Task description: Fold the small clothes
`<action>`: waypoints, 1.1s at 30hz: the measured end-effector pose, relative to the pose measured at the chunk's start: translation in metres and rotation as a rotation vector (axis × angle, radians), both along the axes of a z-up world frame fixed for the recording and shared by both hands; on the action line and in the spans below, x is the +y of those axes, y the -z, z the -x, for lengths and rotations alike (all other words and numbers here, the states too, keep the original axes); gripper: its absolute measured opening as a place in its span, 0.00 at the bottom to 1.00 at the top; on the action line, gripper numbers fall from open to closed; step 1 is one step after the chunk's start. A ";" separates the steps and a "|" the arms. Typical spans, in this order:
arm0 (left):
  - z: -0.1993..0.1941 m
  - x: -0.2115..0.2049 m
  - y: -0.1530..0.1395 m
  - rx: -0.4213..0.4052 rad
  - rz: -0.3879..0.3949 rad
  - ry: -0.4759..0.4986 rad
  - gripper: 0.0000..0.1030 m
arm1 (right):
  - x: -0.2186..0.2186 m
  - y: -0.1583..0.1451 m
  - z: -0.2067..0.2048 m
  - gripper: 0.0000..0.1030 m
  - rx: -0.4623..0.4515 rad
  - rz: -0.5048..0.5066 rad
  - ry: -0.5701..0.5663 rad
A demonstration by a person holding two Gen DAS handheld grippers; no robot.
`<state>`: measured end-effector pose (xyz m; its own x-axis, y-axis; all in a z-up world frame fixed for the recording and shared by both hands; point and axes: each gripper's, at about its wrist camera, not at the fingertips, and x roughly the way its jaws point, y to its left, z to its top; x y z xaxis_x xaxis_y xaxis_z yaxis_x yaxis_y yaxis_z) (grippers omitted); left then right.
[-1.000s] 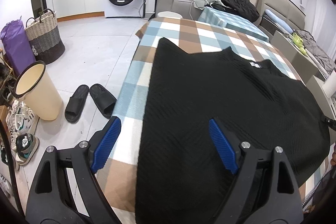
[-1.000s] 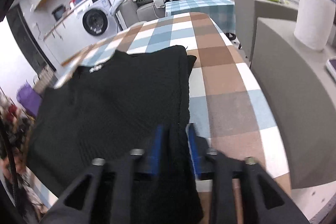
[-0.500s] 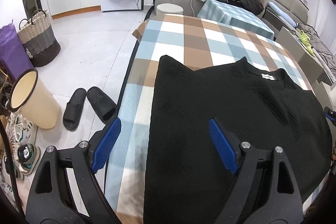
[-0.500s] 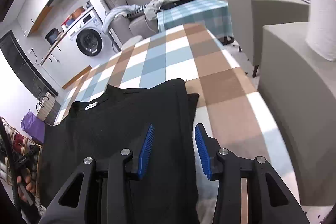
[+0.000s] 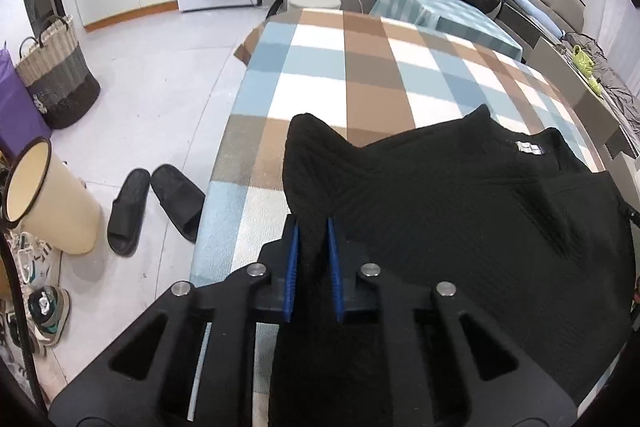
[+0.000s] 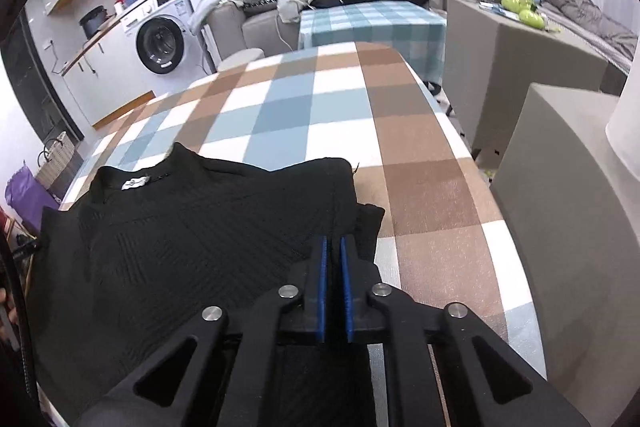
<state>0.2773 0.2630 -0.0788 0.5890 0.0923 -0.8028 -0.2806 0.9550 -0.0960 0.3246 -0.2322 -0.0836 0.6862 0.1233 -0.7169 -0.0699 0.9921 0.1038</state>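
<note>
A black knit top is laid flat on the surface, which is covered by a brown, blue and white checked cloth. Its left edge is pinched by the closing left gripper, with fabric bunched between the blue fingers. Its right edge is clamped in the right gripper, fingers pressed nearly together.

Both angled downward, the left gripper is closing on black cloth between its jaws, the right gripper clamped tight likewise.
</note>
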 end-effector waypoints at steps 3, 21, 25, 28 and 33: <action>0.007 -0.007 -0.009 -0.049 -0.023 0.011 0.07 | 0.000 -0.012 0.012 0.05 -0.082 -0.011 -0.018; -0.009 -0.013 -0.075 -0.220 -0.046 0.032 0.05 | -0.005 -0.045 0.023 0.05 -0.251 -0.028 0.095; -0.023 -0.011 -0.068 -0.189 -0.031 0.001 0.06 | -0.005 -0.039 0.015 0.05 -0.196 -0.014 0.122; -0.030 -0.007 -0.051 -0.093 -0.031 -0.023 0.16 | -0.007 -0.030 0.009 0.23 -0.109 0.002 0.129; -0.007 -0.004 -0.035 -0.062 -0.011 -0.035 0.53 | -0.018 -0.015 0.027 0.42 -0.025 -0.074 0.102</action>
<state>0.2840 0.2591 -0.0440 0.6341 0.1223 -0.7636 -0.3076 0.9458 -0.1040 0.2972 -0.2507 -0.0682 0.7156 0.1032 -0.6908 0.0279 0.9840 0.1760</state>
